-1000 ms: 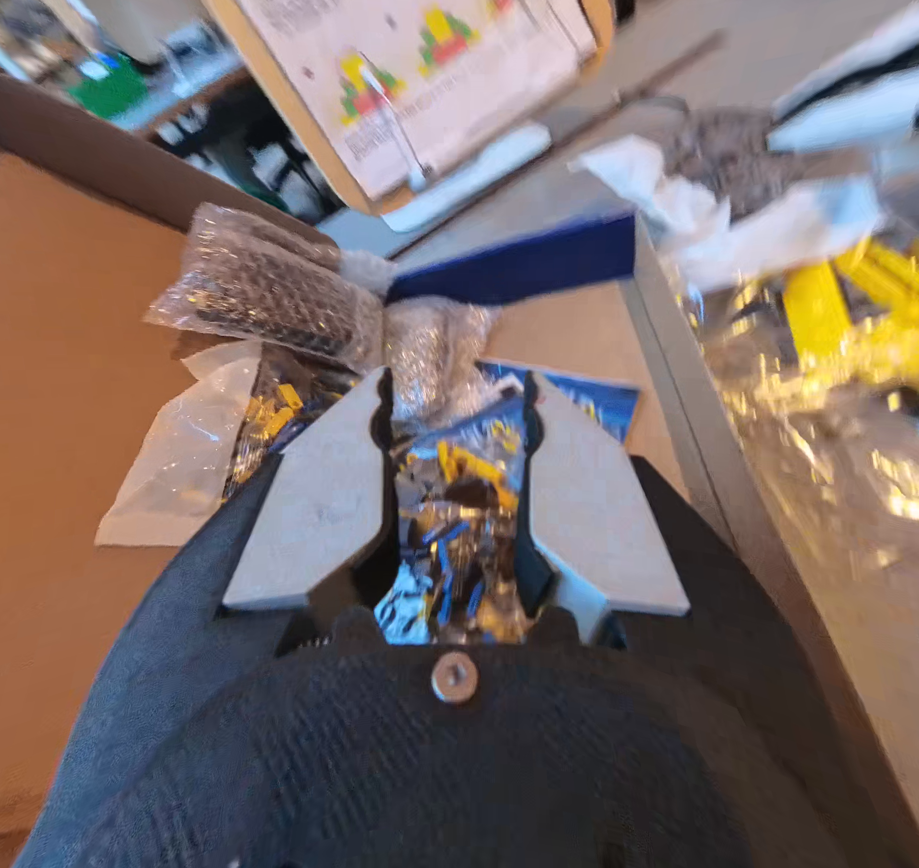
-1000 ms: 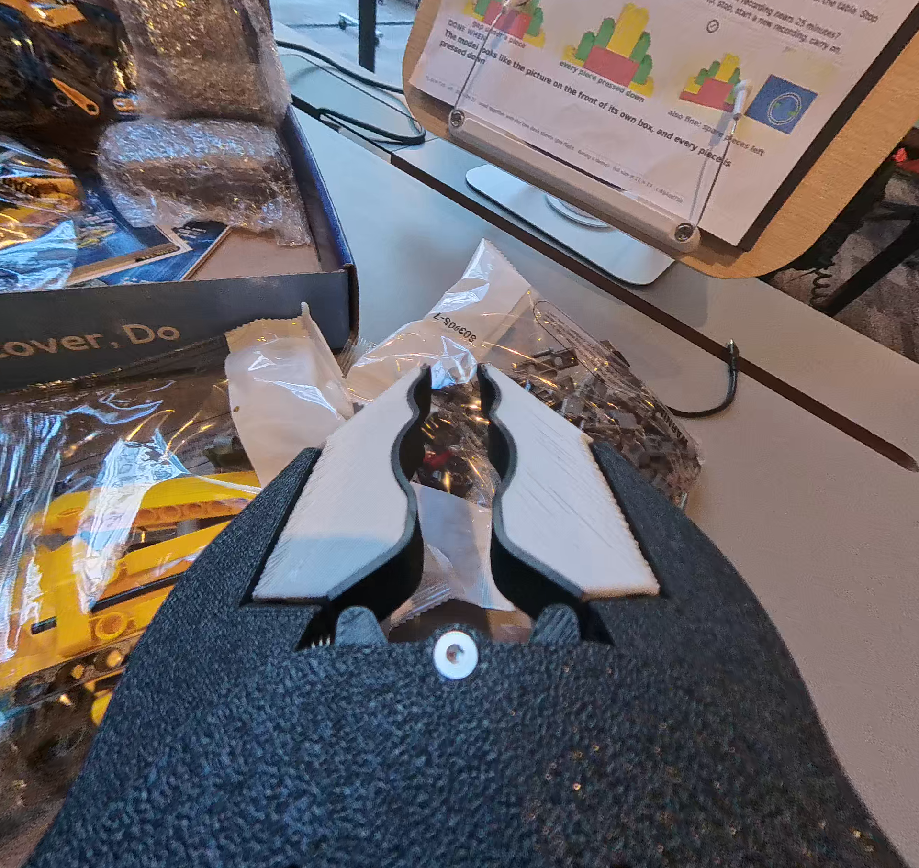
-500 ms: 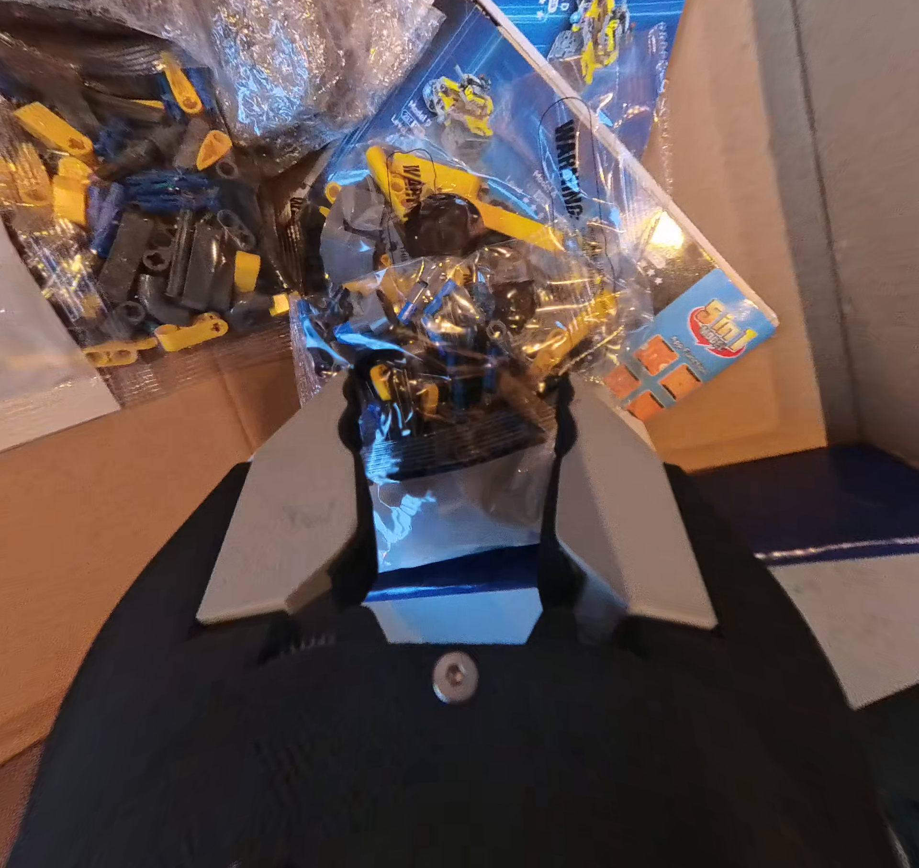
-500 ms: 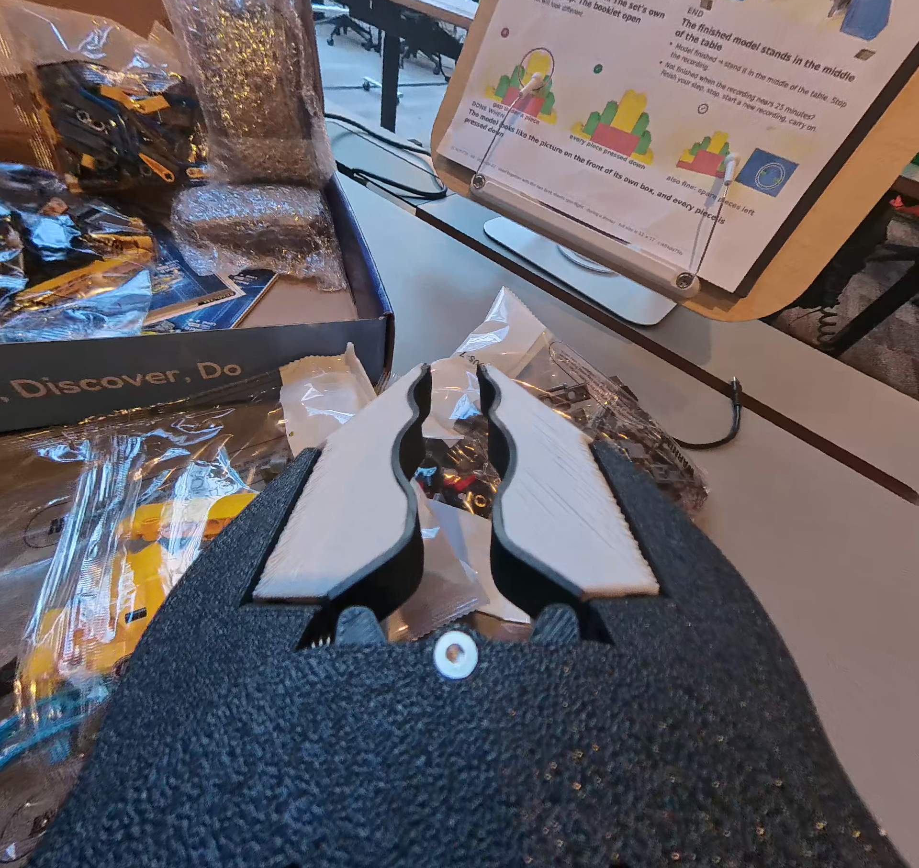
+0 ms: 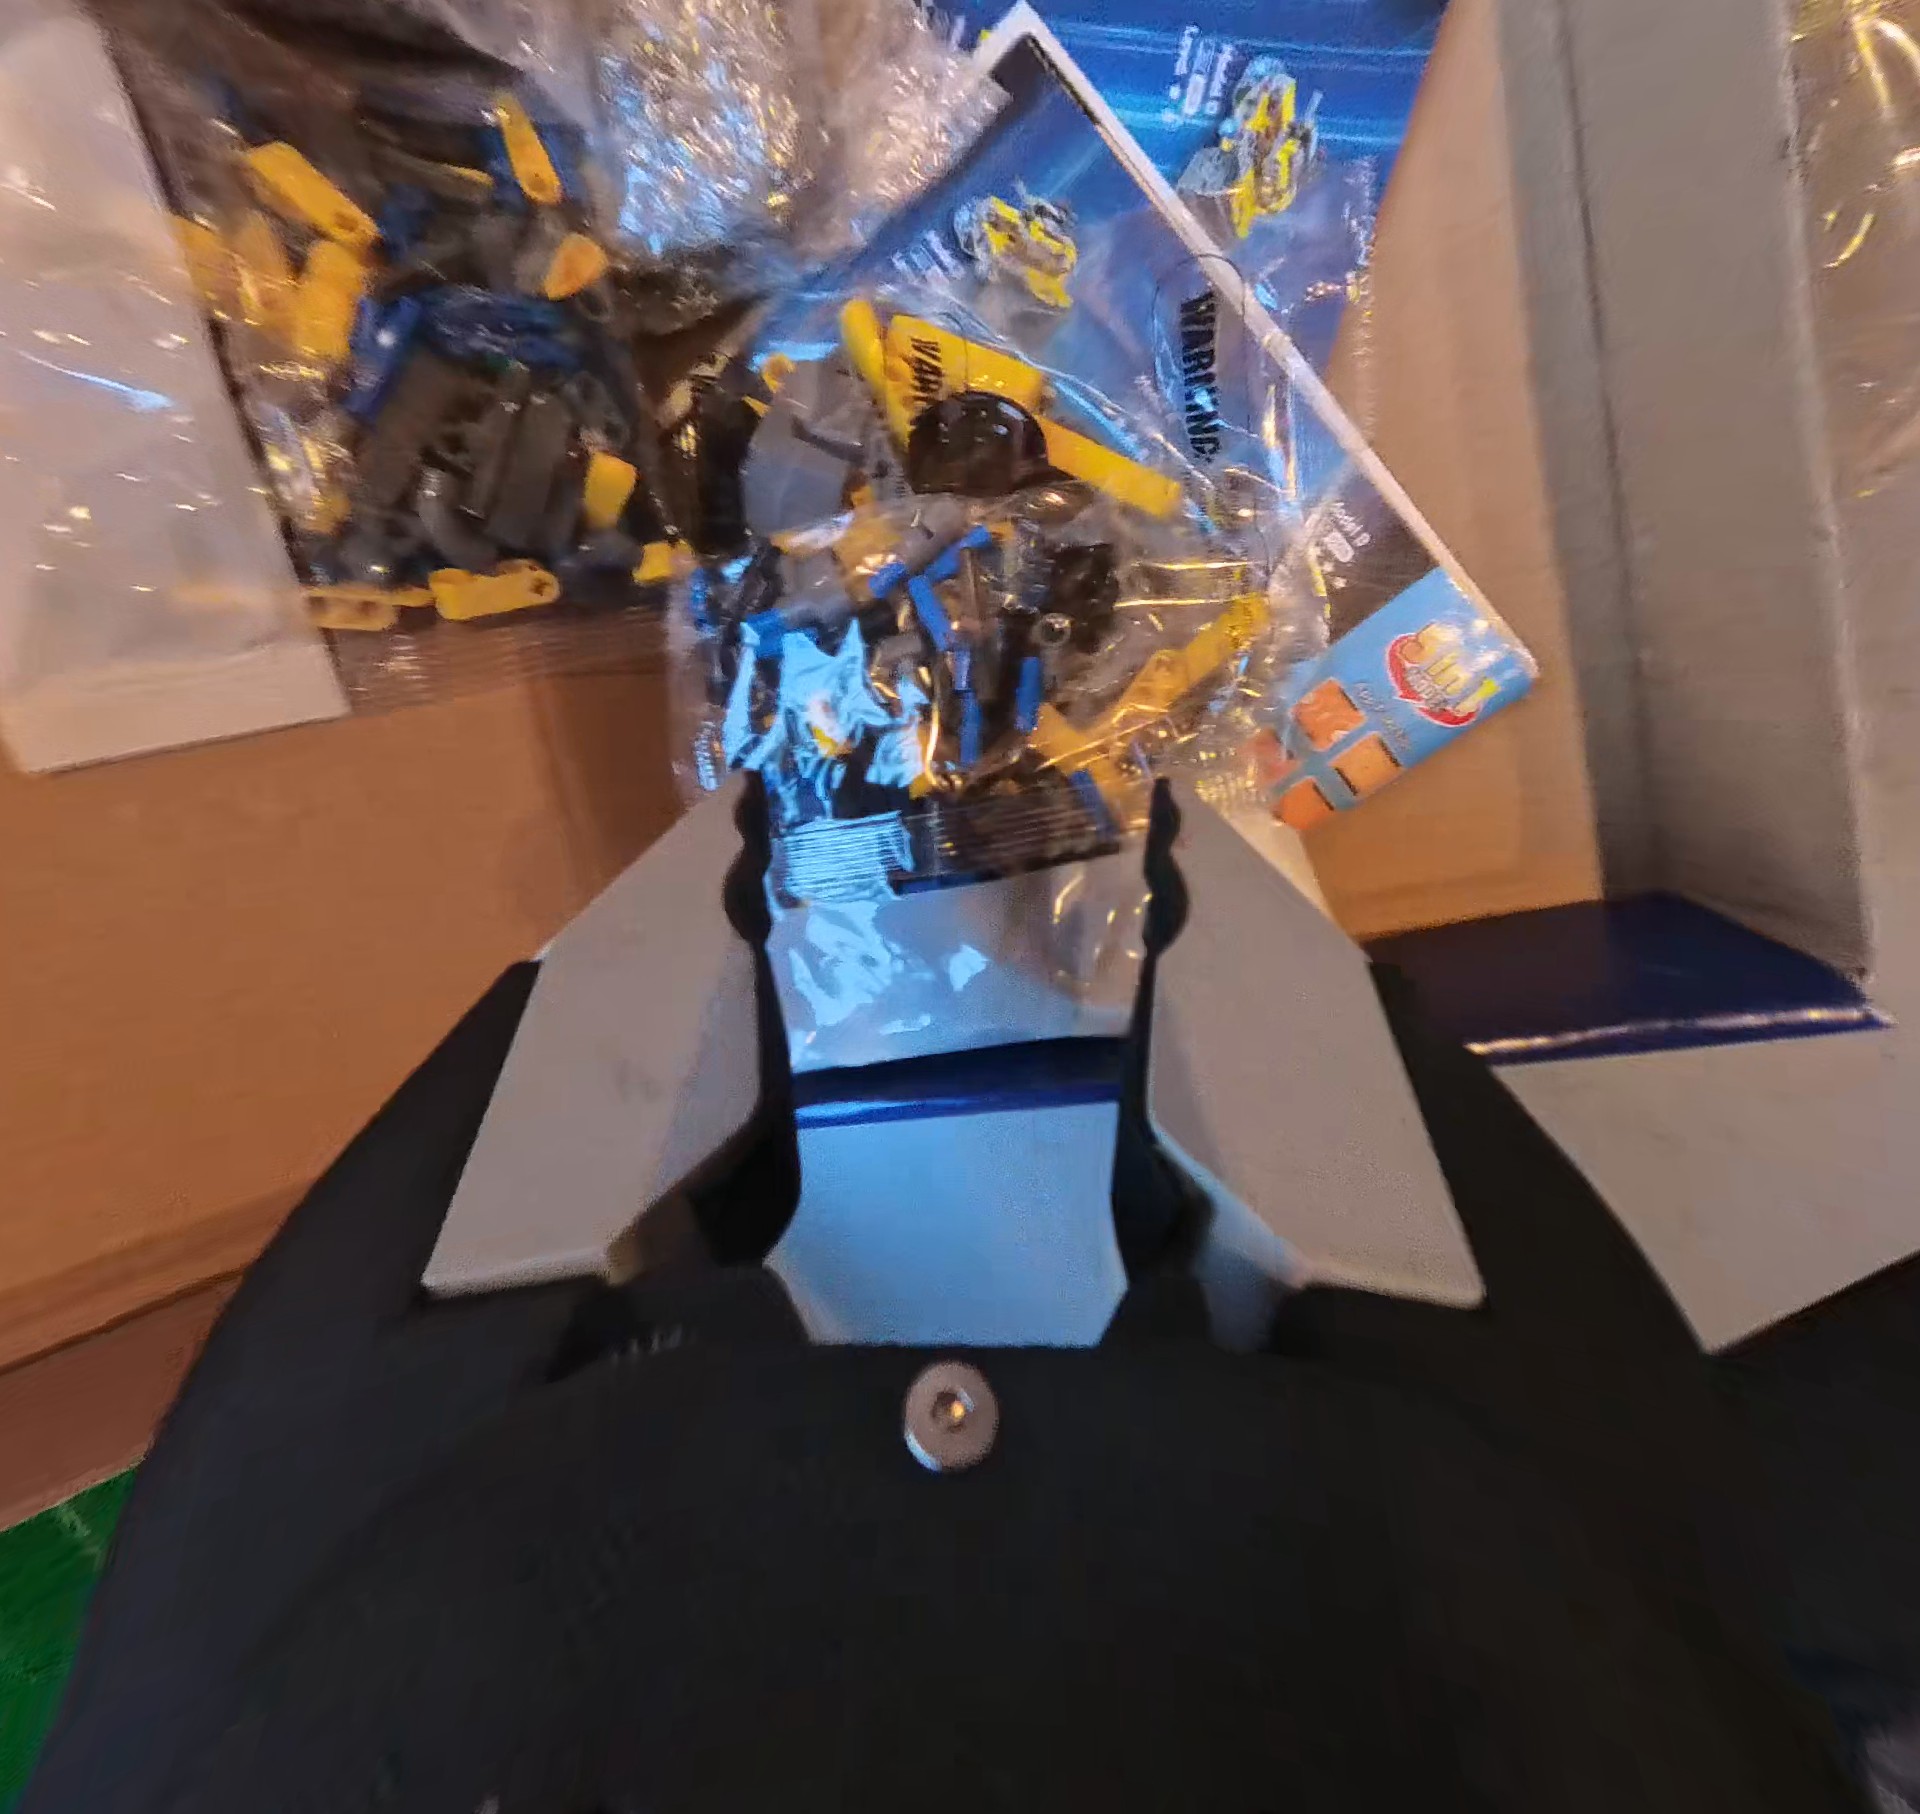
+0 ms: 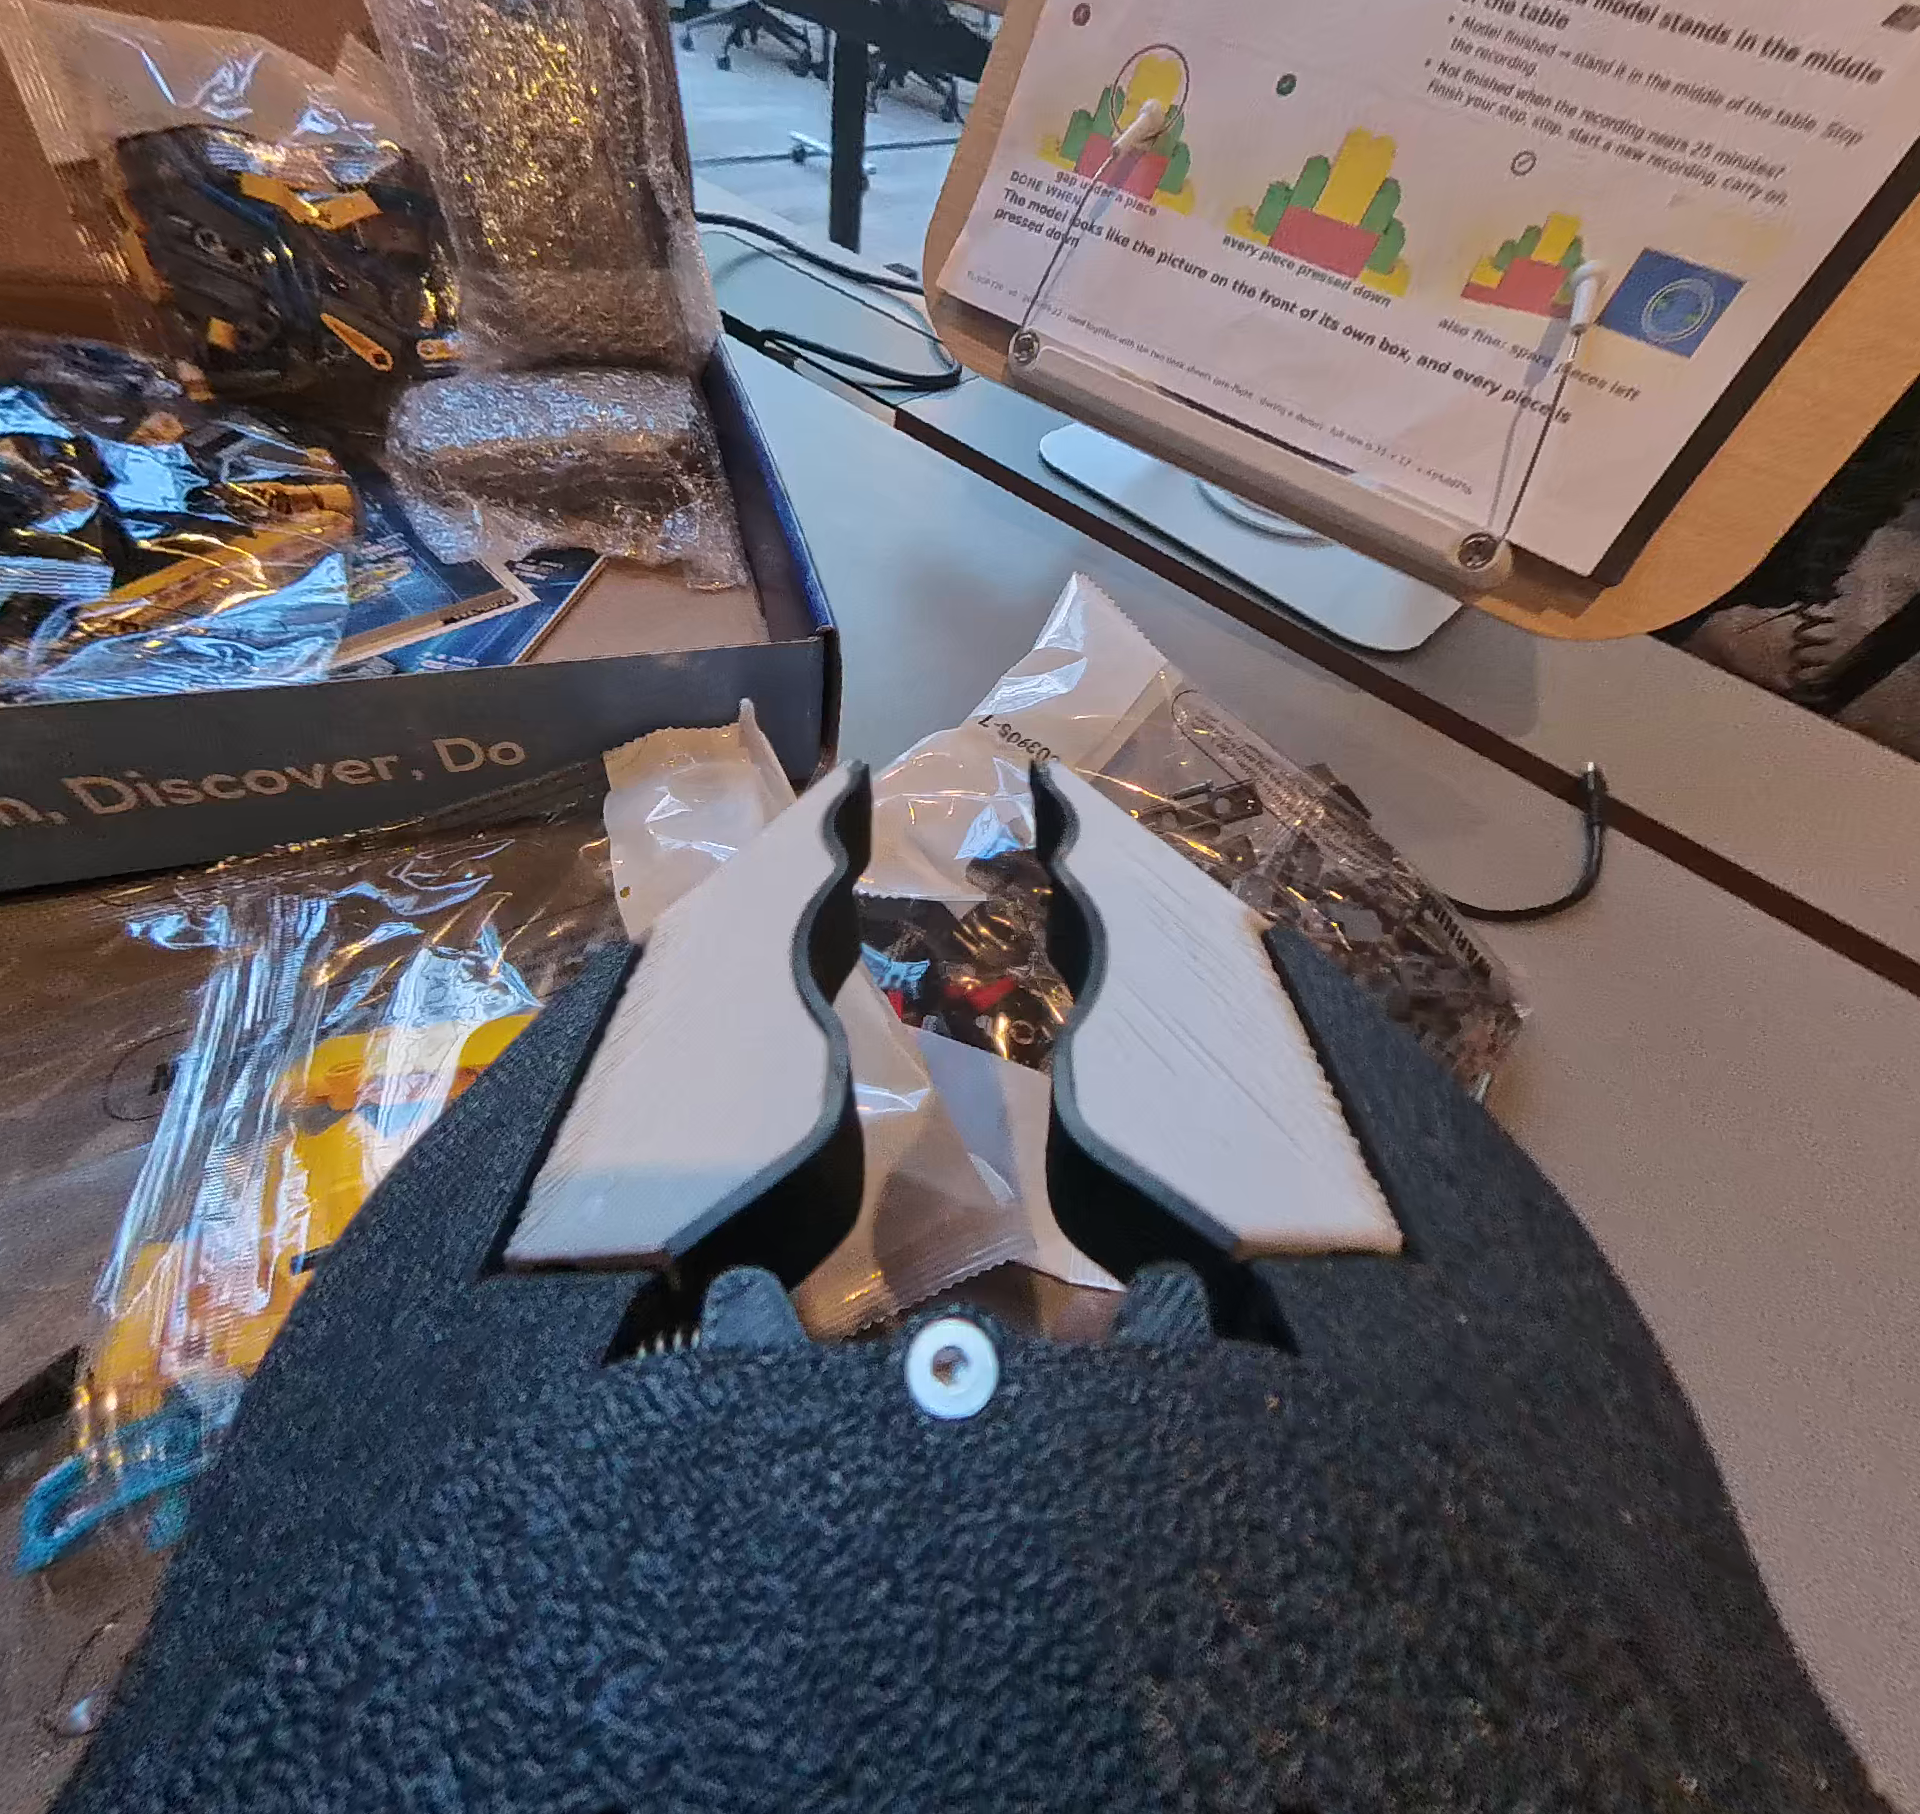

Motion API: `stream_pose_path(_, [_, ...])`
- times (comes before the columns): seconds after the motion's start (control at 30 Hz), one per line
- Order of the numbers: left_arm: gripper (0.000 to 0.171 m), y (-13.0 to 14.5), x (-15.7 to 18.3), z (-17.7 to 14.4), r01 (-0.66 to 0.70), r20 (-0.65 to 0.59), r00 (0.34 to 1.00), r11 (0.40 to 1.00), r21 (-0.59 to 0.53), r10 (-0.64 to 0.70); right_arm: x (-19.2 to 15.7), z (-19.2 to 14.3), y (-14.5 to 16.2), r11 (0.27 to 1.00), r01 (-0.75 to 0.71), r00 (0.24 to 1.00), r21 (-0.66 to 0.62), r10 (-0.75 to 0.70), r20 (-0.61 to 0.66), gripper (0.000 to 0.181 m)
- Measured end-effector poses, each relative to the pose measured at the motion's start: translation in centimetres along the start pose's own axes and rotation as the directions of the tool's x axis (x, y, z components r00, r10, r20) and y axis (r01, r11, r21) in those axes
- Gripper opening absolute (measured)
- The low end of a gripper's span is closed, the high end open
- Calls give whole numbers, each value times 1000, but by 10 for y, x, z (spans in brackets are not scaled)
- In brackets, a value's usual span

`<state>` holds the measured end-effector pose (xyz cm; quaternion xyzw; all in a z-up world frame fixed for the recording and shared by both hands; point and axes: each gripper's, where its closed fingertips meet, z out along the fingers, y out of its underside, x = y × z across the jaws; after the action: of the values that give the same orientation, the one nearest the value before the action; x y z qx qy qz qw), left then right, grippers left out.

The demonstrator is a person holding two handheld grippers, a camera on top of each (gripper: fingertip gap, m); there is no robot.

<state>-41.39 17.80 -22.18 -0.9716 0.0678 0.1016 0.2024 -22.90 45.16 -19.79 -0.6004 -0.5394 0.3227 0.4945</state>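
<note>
Two open claws (image 5: 948,803) (image 6: 951,793) over bagged parts (image 5: 966,642)

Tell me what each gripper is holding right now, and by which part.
Nothing is held. The left gripper is open around the near sealed edge of a clear bag of parts. The right gripper is open over another clear bag.

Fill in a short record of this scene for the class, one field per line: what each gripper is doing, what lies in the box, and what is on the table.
left gripper: open, a clear bag of blue and yellow parts between its fingers
right gripper: open, above a clear bag of dark parts
box: dark blue, open, holds bags of parts, a blue booklet and bubble-wrapped bundles
table: grey, bears loose bags and an instruction sheet on a wooden stand
</note>
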Motion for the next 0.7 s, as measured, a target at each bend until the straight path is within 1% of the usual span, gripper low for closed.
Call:
stream_pose_path(0.03, [74, 2, 2, 5, 5, 6, 1000, 1000, -21, -5, 0, 1, 1, 1000, -13, 1000, -5, 14, 10, 36])
stream_pose_path(0.1, [75, 10, 3, 17, -20, 40, 999, 997, -79, 23, 1, 2, 4, 999, -36, 999, -22, 36, 19, 47])
stream_pose_path(0.17, [78, 6, 5, 24, -33, 46, 998, 998, -48, 35, 3, 2, 6, 998, -55, 998, -30, 56, 27, 56])
stream_pose_path(0.27, [86, 2, 5, 31, -41, 57, 997, 999, -9, 42, 6, 1, 5, 996, -91, 995, -20, 91, 28, 56])
stream_pose_path(0.43, [87, 3, 8, 29, -44, 63, 997, 999, -9, 44, 9, 3, 9, 992, -118, 992, -32, 119, 32, 56])
stream_pose_path(0.5, [82, 2, 12, 26, -45, 49, 998, 999, -13, 46, 8, 3, 9, 993, -109, 993, -35, 110, 32, 56])
stream_pose_path(0.53, [83, 1, 16, 25, -46, 29, 999, 999, -3, 46, 7, 3, 9, 994, -104, 994, -34, 105, 32, 56])
stream_pose_path(0.57, [92, 1, 22, 25, -43, 1, 999, 999, 4, 43, 7, 3, 8, 995, -100, 994, -30, 101, 31, 56])
stream_pose_path(0.6, [95, 2, 22, 28, -30, 1, 1000, 1000, 2, 30, 7, 2, 7, 995, -98, 995, -27, 99, 31, 56])
stream_pose_path(0.63, [94, 1, 17, 31, -14, 26, 1000, 1000, 9, 14, 6, 2, 7, 995, -98, 995, -26, 98, 32, 56])
stream_pose_path(0.7, [110, 6, 9, 41, -29, 69, 997, 999, -16, 30, 6, 3, 7, 995, -96, 995, -29, 97, 34, 55])
